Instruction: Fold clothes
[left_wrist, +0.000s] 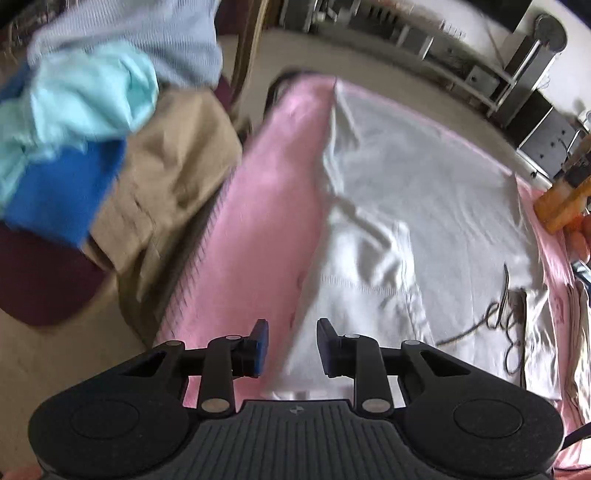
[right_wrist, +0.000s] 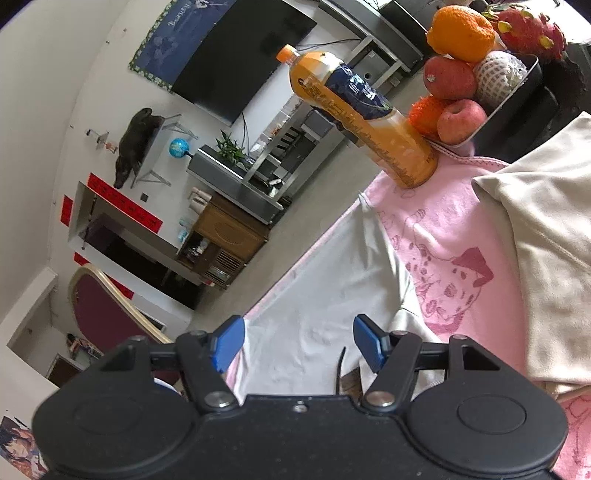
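The white T-shirt (left_wrist: 424, 206) lay spread on the pink-covered surface (left_wrist: 258, 221), thin, limp and light, likely to sag and slide; hems and the sleeve edge looked best to pinch. Left claw (left_wrist: 291, 345) and right claw (right_wrist: 299, 345) hovered released, grasping nothing.

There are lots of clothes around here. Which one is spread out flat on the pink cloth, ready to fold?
The white garment with dark script lettering. It alone lies flat on the pink cloth; the tan, turquoise and blue ones are heaped on the chair.
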